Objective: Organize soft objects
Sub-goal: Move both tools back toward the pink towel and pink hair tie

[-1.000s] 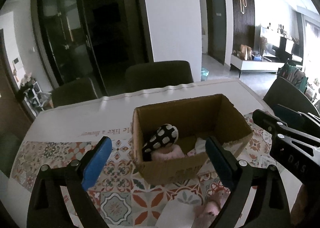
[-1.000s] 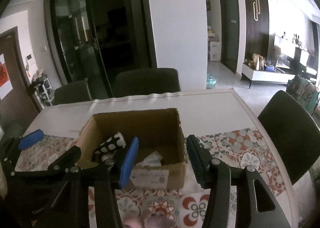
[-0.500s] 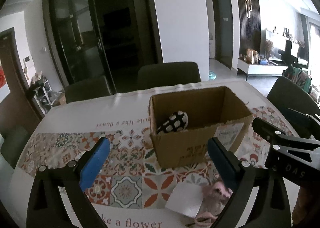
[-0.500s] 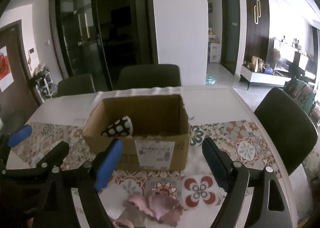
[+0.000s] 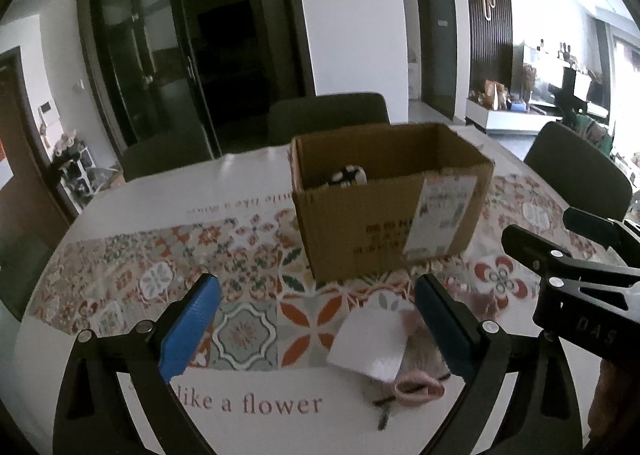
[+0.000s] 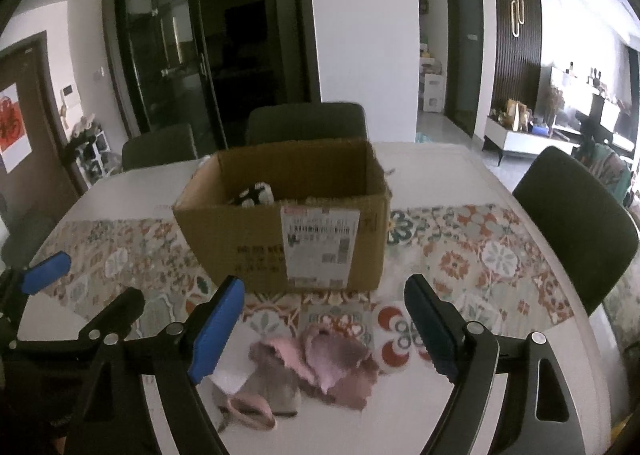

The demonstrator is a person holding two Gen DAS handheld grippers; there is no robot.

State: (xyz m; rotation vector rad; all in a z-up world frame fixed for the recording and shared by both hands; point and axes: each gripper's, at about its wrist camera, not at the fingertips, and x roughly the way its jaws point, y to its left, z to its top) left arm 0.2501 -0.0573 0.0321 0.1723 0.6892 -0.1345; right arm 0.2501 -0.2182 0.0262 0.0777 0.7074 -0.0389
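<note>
Matt brown corrugated cardboard on the box (image 6: pixel 240 239), with a smooth white paper label (image 6: pixel 320 243) stuck to its front. Inside, a black-and-white spotted plush toy (image 6: pixel 256 195), soft cloth. On the counter (image 5: pixel 256 179), a smooth white top with a faint sheen, and a patterned runner (image 5: pixel 168 255) lying flat and matt. Pink fuzzy cloth (image 6: pixel 320 359) in a crumpled heap, beside a plain white paper card (image 5: pixel 368 343). Fingers (image 5: pixel 188 331) show ribbed blue pads on matt black plastic frames.
</note>
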